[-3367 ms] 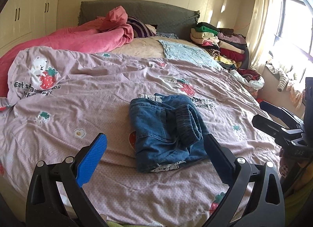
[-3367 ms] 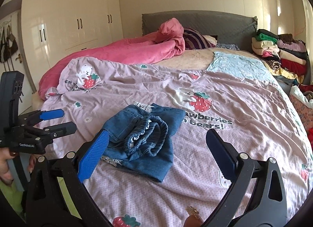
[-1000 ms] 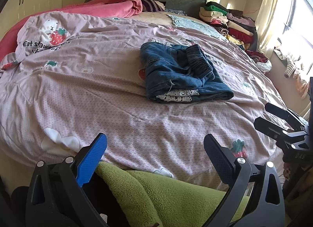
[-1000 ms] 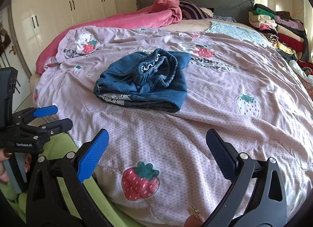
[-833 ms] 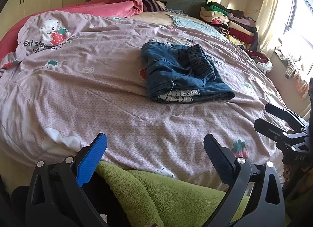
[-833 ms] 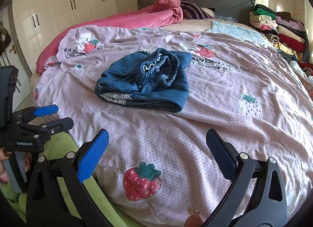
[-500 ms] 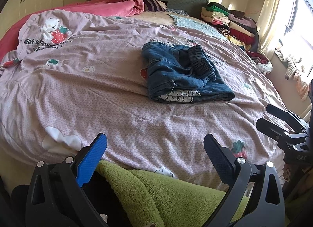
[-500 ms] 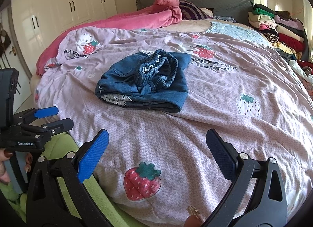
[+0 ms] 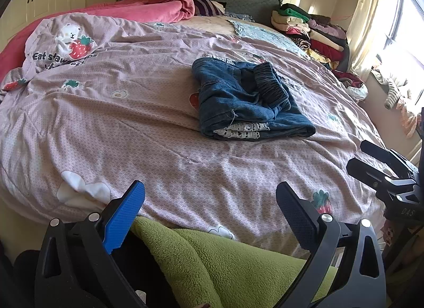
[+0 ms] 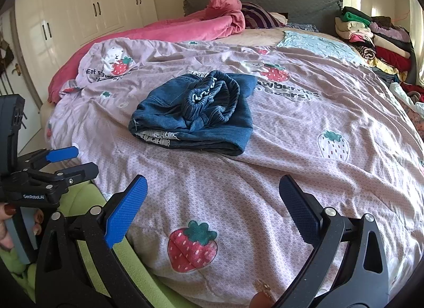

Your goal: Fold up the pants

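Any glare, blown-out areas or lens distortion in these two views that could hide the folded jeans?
Left wrist view: window blown out at right, jeans evenly lit and sharp. Right wrist view: sun patches on the wardrobe, jeans clear. Both show fisheye bending and dark corner vignetting.

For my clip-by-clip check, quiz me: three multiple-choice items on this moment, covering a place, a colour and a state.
1. Where are the folded pants?
A. On the purple strawberry-print duvet
B. On the clothes stack by the headboard
C. In a hand-held gripper

2. What colour are they?
A. Pink
B. Denim blue
C. Green

3. How do the left hand-held gripper and the right hand-held gripper stand?
A. Both shut on cloth
B. One open, one shut
C. Both open and empty

Key: 1 A, they lie mid-bed on the duvet; 2 B, blue denim with a patterned lining edge; 3 C, bare duvet shows between each pair of fingers.
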The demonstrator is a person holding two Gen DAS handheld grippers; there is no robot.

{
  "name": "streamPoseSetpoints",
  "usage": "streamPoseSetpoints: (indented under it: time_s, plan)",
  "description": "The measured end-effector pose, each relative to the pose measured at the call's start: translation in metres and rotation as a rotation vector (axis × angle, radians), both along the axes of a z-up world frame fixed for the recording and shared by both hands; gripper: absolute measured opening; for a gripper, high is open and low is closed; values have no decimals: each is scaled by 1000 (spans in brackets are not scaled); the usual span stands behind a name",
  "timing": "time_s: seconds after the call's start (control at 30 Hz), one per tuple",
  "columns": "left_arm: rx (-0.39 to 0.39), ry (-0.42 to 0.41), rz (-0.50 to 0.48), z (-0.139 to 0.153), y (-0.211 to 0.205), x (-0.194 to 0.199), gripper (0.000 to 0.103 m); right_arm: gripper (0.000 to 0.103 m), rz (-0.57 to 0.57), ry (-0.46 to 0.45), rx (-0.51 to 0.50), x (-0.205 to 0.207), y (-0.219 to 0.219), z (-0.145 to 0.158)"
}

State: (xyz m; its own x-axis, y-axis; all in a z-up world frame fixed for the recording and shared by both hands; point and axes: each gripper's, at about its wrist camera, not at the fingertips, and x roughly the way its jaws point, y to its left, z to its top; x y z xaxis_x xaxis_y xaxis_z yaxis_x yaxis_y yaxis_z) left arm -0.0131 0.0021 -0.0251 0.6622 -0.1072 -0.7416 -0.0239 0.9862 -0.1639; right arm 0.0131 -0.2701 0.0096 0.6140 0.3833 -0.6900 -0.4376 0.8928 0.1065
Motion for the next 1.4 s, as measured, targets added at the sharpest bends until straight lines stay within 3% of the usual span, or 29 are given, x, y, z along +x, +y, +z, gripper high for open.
streamPoseSetpoints:
  time_s: [1.4]
  plan:
    - [-2, -4, -9, 6, 3, -3, 99, 94, -8, -4, -1, 2, -2, 2]
